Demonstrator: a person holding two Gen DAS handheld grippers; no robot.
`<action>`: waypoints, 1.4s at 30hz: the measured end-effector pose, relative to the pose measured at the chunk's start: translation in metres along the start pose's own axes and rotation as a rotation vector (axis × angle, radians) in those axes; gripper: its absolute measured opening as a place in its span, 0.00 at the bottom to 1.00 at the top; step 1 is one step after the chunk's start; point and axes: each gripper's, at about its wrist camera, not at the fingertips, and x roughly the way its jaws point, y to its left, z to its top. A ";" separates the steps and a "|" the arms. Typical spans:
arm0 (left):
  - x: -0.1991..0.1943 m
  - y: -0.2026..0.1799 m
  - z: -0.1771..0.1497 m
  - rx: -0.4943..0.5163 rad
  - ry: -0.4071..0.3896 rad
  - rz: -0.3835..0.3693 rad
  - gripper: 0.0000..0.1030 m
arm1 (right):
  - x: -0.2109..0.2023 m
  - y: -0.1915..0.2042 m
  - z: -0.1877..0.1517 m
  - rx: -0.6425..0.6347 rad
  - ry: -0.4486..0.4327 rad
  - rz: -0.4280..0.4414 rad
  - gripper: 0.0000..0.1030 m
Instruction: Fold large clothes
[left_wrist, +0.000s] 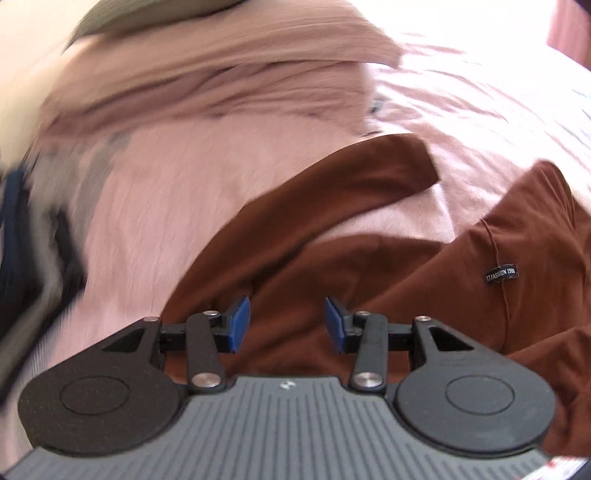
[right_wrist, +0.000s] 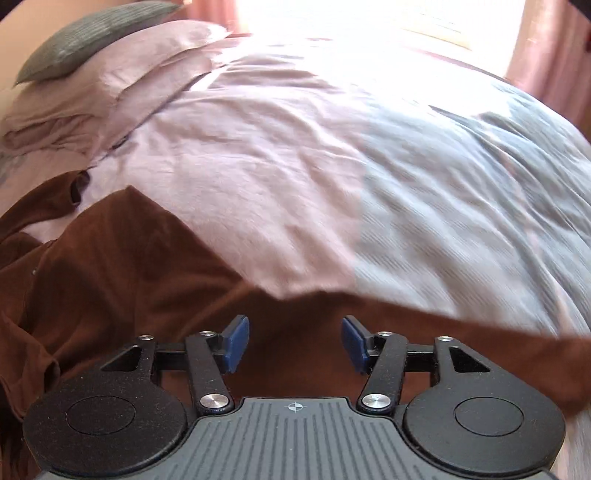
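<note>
One pink bed (right_wrist: 280, 177), brown garment (right_wrist: 122, 266).

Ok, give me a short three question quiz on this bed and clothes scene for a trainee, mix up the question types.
1. True or false: the left claw is clamped on the brown garment.
2. Multiple choice: the grey pillow lies
A. on the stacked pink pillows
B. on the brown garment
C. between the right claw's pads
3. Fill in: the small black label sits on the ______ garment.

Key
1. False: its blue pads stand apart with nothing pinched; the fabric lies beyond them.
2. A
3. brown
</note>
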 end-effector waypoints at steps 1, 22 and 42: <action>0.005 -0.007 0.006 0.056 -0.008 -0.005 0.40 | 0.012 0.002 0.006 -0.043 0.016 0.029 0.61; 0.020 -0.036 0.070 0.166 -0.294 -0.244 0.03 | -0.148 -0.018 -0.040 0.023 -0.167 -0.055 0.04; -0.042 -0.185 -0.044 0.219 0.087 -0.537 0.49 | -0.095 0.077 -0.199 0.753 0.300 0.167 0.47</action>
